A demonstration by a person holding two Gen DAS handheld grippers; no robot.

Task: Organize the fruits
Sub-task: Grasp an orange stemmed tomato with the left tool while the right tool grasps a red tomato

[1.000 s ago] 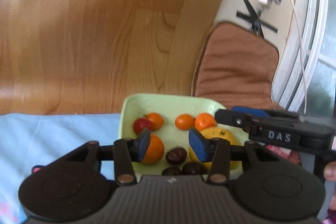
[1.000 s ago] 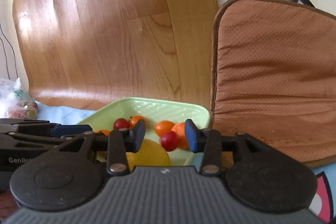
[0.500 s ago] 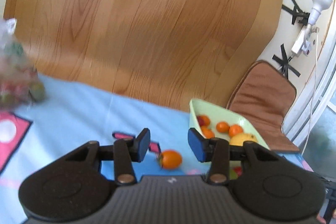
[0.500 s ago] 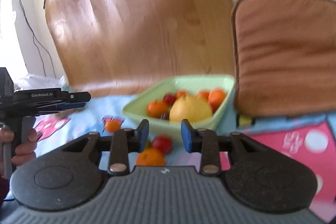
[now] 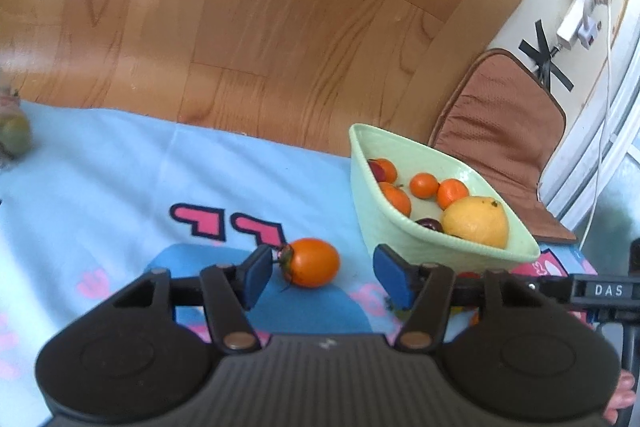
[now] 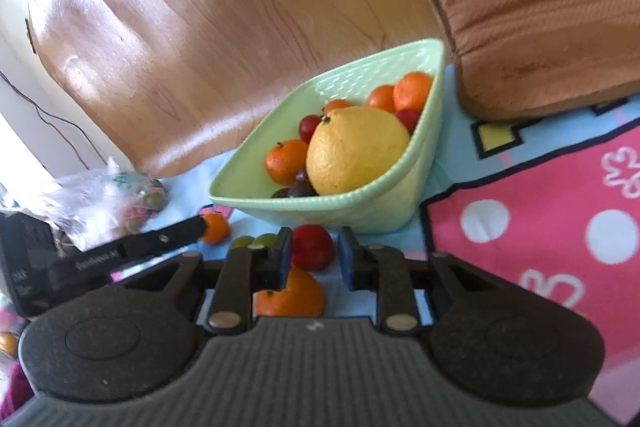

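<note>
A pale green bowl (image 5: 404, 231) (image 6: 384, 203) holds a big yellow citrus (image 5: 476, 221) (image 6: 356, 151), several small oranges and dark fruits. An orange persimmon-like fruit (image 5: 310, 262) (image 6: 214, 227) lies on the blue cloth. My left gripper (image 5: 320, 273) is open, its pads either side of and just short of that fruit. My right gripper (image 6: 312, 257) is open around a red fruit (image 6: 312, 247) lying on the cloth in front of the bowl. An orange (image 6: 290, 295) lies under the right fingers. Two green grapes (image 6: 256, 241) lie to the left.
A brown cushion (image 5: 504, 147) (image 6: 532, 3) leans behind the bowl. A plastic bag of items (image 6: 104, 199) sits at the left. A wooden board (image 5: 240, 19) stands behind the cloth. The left gripper's finger (image 6: 160, 237) reaches into the right wrist view.
Both grippers have pulled back from over the bowl and dropped toward the cloth. The left now frames the orange fruit; the right now frames the red fruit.
</note>
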